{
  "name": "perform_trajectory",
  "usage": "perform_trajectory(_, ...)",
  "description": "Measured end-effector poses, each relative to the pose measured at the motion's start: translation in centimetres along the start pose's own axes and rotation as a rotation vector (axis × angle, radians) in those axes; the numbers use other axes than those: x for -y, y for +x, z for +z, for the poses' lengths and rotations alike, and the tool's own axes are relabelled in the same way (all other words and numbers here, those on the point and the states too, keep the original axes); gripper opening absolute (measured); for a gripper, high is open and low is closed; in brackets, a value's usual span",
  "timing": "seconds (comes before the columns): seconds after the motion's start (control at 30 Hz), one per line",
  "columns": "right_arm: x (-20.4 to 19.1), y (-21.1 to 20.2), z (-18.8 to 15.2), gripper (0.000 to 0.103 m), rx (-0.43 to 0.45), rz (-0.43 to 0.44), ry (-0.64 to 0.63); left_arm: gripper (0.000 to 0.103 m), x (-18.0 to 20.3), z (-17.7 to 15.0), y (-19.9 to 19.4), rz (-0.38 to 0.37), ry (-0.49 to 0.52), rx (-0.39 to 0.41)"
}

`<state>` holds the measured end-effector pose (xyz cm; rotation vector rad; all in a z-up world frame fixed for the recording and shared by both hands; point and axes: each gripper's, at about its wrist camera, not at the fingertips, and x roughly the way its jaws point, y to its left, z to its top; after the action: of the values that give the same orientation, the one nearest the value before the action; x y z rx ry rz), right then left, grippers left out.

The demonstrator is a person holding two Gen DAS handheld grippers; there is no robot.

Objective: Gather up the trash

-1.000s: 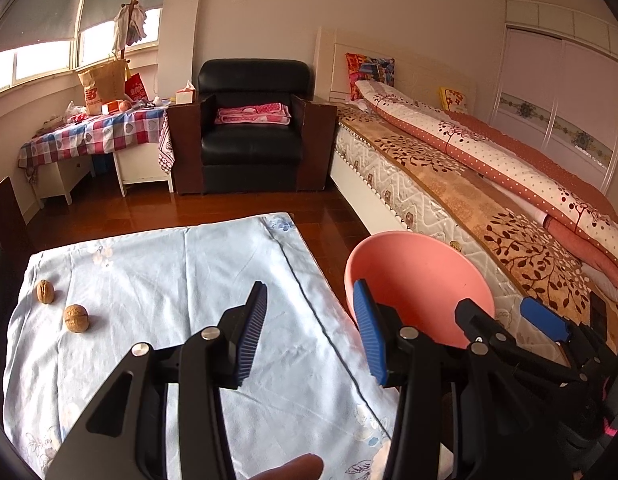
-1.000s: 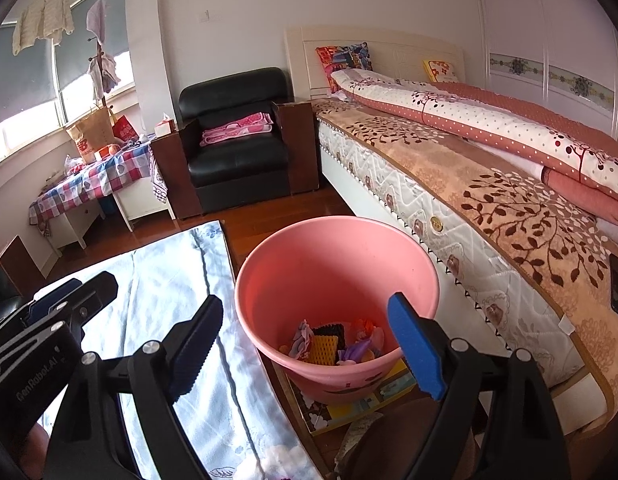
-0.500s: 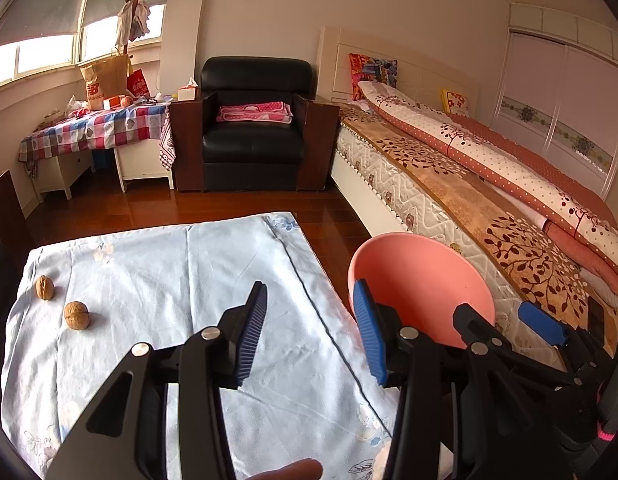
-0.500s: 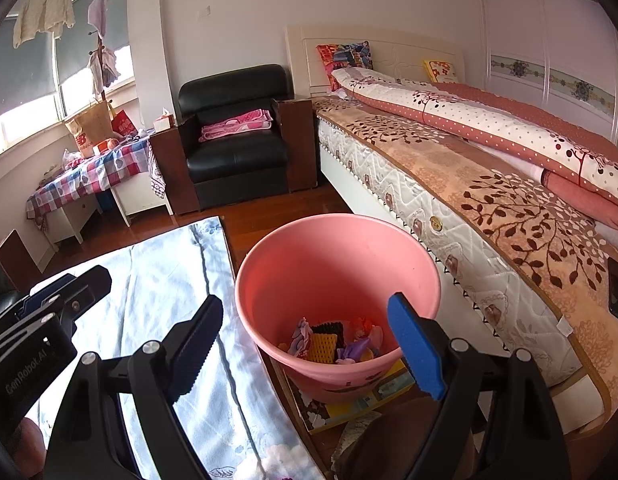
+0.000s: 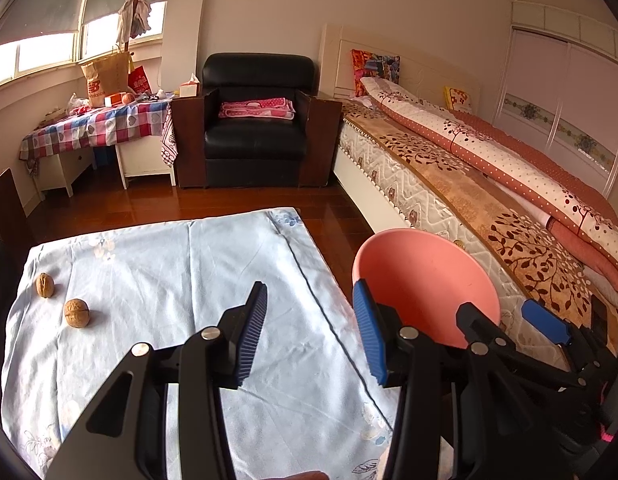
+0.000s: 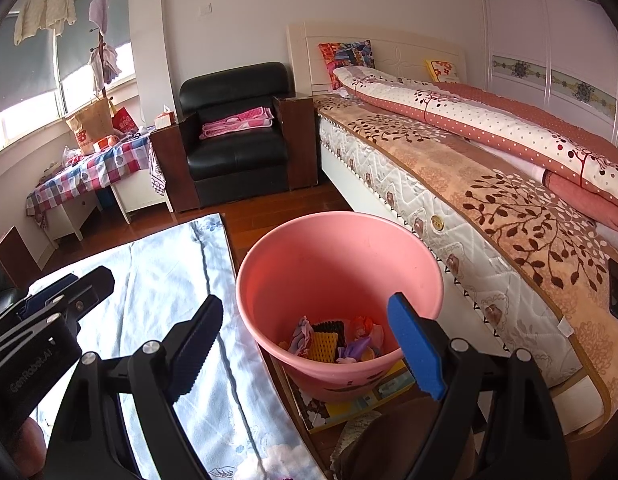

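A pink bin (image 6: 341, 280) stands on the floor between the table and the bed, with several pieces of coloured trash (image 6: 337, 340) at its bottom. It also shows in the left wrist view (image 5: 425, 276). My right gripper (image 6: 309, 344) is open and empty, above the bin's near rim. My left gripper (image 5: 313, 328) is open and empty, above the light blue tablecloth (image 5: 169, 280). Two walnuts (image 5: 77, 313) (image 5: 45, 285) lie on the cloth at the left edge, apart from both grippers.
A bed (image 6: 489, 184) runs along the right, close to the bin. A black armchair (image 5: 255, 120) and a side table with a checked cloth (image 5: 97, 124) stand at the back. A colourful box (image 6: 373, 396) lies under the bin.
Both views have shifted slightly. The bin, walnuts and the open jaws stay as they were.
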<state>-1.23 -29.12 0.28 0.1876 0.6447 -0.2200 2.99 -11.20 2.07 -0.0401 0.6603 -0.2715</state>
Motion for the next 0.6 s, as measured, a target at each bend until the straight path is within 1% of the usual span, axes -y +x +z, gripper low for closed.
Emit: perform_trajectory(0.6, -0.01, 0.82, -0.4, 0.083, -0.015, 0.004, -0.006, 0.045, -0.24, -0.25, 0.34, 0.008, 0.0, -0.01)
